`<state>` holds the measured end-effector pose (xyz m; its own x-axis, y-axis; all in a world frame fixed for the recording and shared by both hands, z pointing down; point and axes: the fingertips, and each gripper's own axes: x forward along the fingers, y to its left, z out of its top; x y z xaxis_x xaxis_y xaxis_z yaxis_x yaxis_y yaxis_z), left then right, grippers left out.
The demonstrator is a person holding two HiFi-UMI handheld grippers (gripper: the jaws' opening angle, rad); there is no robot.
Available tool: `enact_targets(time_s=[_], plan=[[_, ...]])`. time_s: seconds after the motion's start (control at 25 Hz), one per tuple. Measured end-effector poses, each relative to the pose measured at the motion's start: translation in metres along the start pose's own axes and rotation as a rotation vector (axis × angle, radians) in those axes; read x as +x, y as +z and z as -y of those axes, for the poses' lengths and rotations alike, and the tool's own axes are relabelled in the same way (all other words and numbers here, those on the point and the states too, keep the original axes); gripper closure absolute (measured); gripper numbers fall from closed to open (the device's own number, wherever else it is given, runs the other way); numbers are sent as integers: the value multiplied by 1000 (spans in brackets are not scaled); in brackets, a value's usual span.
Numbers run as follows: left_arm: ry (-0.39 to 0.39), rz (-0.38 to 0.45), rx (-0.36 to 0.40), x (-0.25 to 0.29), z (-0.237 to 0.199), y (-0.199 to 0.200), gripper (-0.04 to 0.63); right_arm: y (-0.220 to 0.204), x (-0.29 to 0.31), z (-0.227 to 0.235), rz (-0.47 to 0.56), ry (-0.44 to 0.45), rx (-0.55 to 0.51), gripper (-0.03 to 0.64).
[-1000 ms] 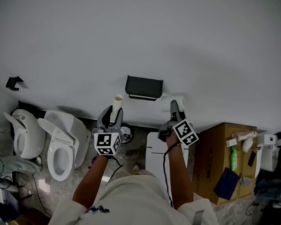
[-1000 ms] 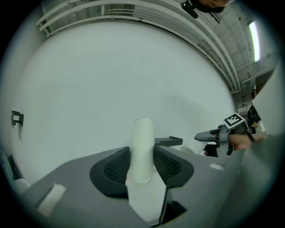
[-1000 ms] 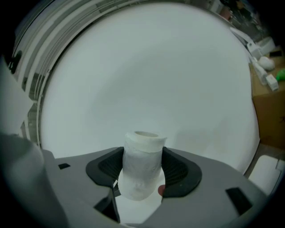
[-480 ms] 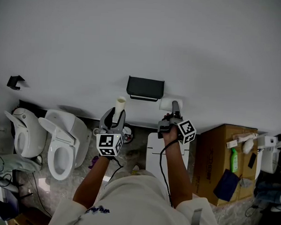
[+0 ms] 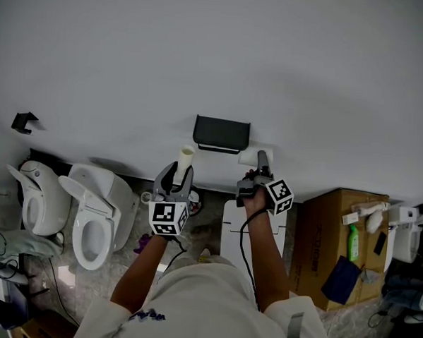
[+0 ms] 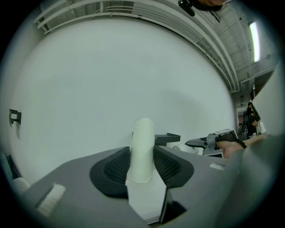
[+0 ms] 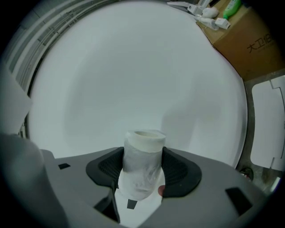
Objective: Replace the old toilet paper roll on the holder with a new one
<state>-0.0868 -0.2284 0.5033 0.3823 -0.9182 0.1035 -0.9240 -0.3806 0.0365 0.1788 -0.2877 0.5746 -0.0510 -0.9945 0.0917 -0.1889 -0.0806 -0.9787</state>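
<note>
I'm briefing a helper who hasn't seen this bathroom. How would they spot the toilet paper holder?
Start at the large white wall behind the two white ceramic toilets. Near its middle, straight ahead of the person, a wide black box-shaped holder is mounted. The other black wall fitting, a bracket far to the left, is much smaller and hook-like.

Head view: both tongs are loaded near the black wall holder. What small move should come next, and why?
Probably ease the right tongs left and slightly up, bringing the new roll under the black holder. The left tongs grip the bare cardboard tube, so the old roll looks already removed. No roll shows on the holder, and the new roll sits just below its right end.
</note>
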Motion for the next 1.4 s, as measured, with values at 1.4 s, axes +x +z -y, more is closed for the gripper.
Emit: enact_targets(time_s=[1.4], plan=[[17,-6,-12,-2,-9,-5,423,-35,17,-8,-39,3,-41,351]])
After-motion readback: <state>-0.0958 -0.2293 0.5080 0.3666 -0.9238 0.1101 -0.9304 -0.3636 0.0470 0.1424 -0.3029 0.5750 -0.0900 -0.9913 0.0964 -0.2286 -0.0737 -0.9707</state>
